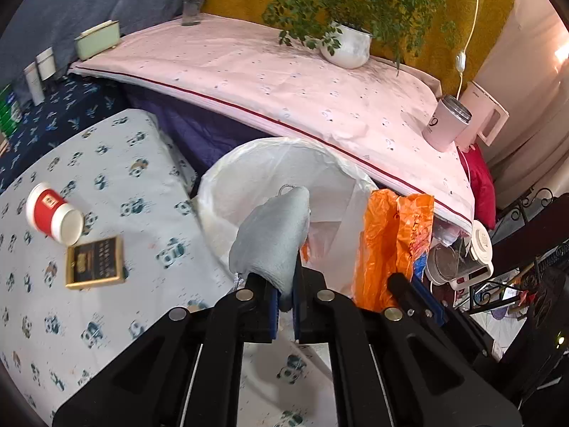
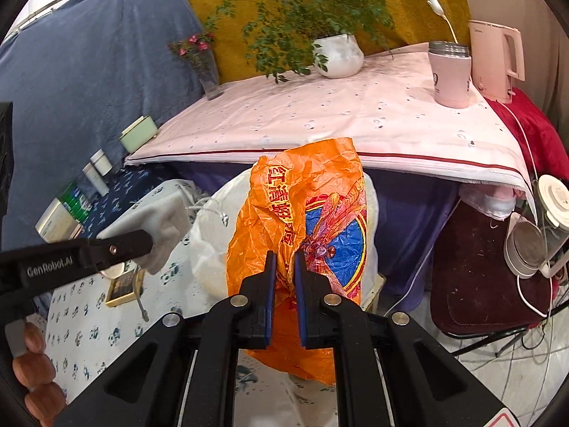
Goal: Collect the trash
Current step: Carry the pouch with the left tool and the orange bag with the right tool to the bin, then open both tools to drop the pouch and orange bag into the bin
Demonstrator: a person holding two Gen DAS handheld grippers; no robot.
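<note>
Two grips: your jaws are clamped.
Left gripper [image 1: 284, 306]: pinches grey cloth [image 1: 270, 235] over the bin bag [image 1: 249, 178].
Right gripper [image 2: 284, 284]: pinches orange bag [image 2: 302, 213], ready to drop.

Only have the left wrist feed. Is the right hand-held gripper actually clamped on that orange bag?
Observer: Yes. The right hand-held gripper is shut on the orange bag, with plastic pinched between its fingers.
Operator: Anything inside the bag?
Observer: Cannot tell. It looks crumpled and flat, and a blue dragonfly print faces the camera.
Operator: Is it at the bin?
Observer: It hangs in front of the white bin liner, hiding the liner's middle.
</note>
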